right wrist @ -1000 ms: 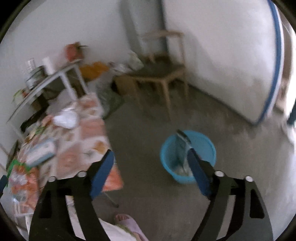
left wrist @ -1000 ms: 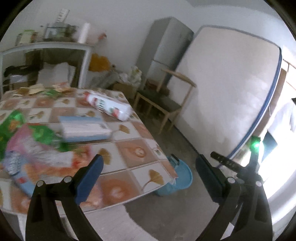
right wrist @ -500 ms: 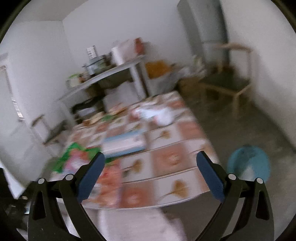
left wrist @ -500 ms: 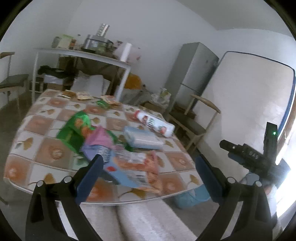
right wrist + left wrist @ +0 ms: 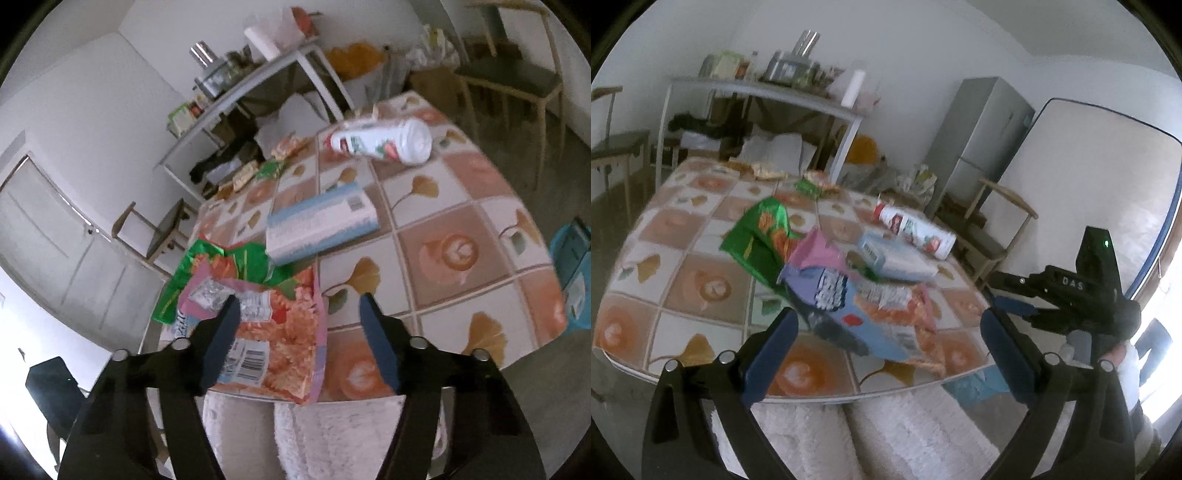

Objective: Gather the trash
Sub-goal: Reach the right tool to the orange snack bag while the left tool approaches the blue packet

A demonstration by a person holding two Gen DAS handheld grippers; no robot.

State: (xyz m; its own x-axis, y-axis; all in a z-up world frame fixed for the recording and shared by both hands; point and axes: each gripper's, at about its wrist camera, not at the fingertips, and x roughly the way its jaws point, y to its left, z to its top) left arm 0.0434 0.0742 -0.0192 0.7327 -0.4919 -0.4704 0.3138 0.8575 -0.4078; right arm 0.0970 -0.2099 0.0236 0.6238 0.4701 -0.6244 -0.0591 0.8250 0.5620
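On the worktop (image 5: 676, 295) a heap of wrappers (image 5: 857, 302) lies at the near edge, with a flattened box (image 5: 897, 258) just behind it and a tipped-over bottle (image 5: 916, 229) behind the box. More small wrappers (image 5: 764, 170) sit along the far edge. Beyond the worktop stands a shelf (image 5: 768, 96) against the wall; a fridge (image 5: 979, 133) stands to its right, a chair (image 5: 993, 229) before the fridge. A bucket (image 5: 572, 273) sits on the floor right of the worktop.
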